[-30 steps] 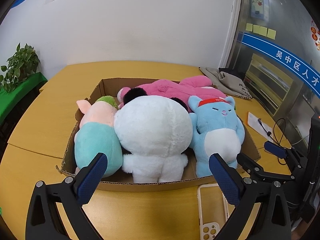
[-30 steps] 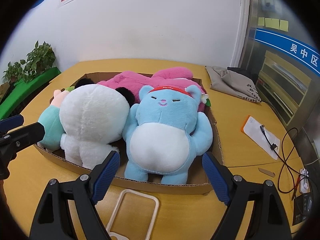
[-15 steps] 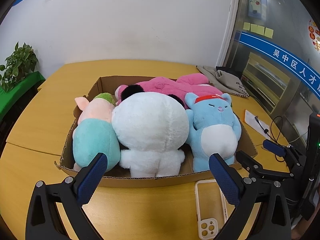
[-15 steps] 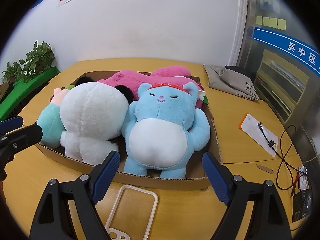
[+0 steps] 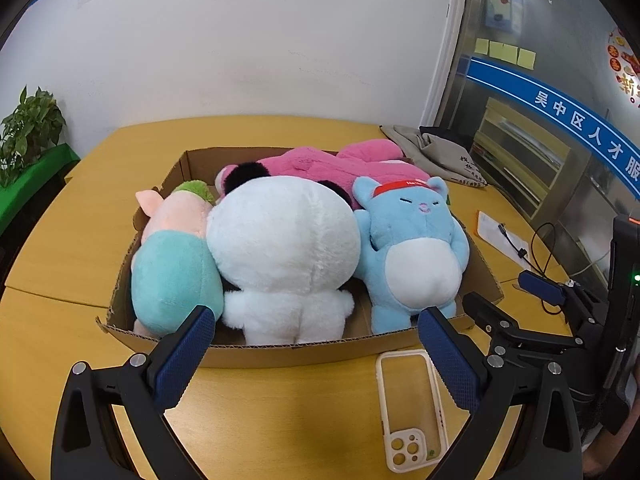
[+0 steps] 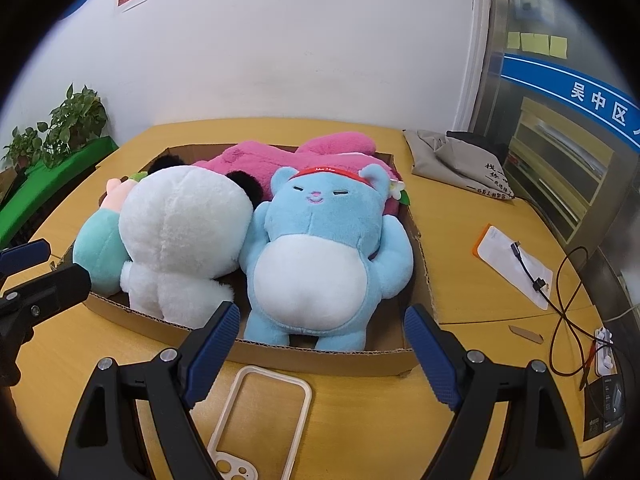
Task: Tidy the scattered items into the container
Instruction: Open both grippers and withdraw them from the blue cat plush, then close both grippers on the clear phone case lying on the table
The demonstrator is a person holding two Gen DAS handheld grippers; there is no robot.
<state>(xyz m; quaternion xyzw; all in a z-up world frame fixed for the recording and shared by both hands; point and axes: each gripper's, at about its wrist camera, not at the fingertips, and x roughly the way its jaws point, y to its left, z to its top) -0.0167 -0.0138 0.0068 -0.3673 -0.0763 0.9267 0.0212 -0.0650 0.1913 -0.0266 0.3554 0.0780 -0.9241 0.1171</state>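
1. The shallow brown cardboard box [image 5: 304, 354] sits mid-table and is packed: a teal-and-pink plush pig [image 5: 172, 264], a big round white plush panda [image 5: 284, 248], a sky-blue plush bear with a red headband [image 5: 412, 248] and a long pink plush [image 5: 320, 160] across the back.
2. One loose thing lies outside it: a clear, cream-rimmed phone case [image 5: 412, 404], flat on the table just in front of the box's near wall.
3. Its long axis runs roughly away from the box, camera cut-out nearest the person.
4. The left gripper [image 5: 316, 344] hangs with jaws wide, nothing in them; the case lies under its right-hand finger.
5. The right gripper [image 6: 320, 344] is equally spread and empty, with the case [image 6: 260, 420] below its left finger. Neither seems clearly nearer.
6. The yellow wooden table [image 6: 360, 420] is smooth, so I'd expect the thin case to slide.
7. Beyond: a grey cloth bag [image 6: 456, 160], a cable [image 6: 560, 292], a white wall and potted plants [image 6: 60, 128].
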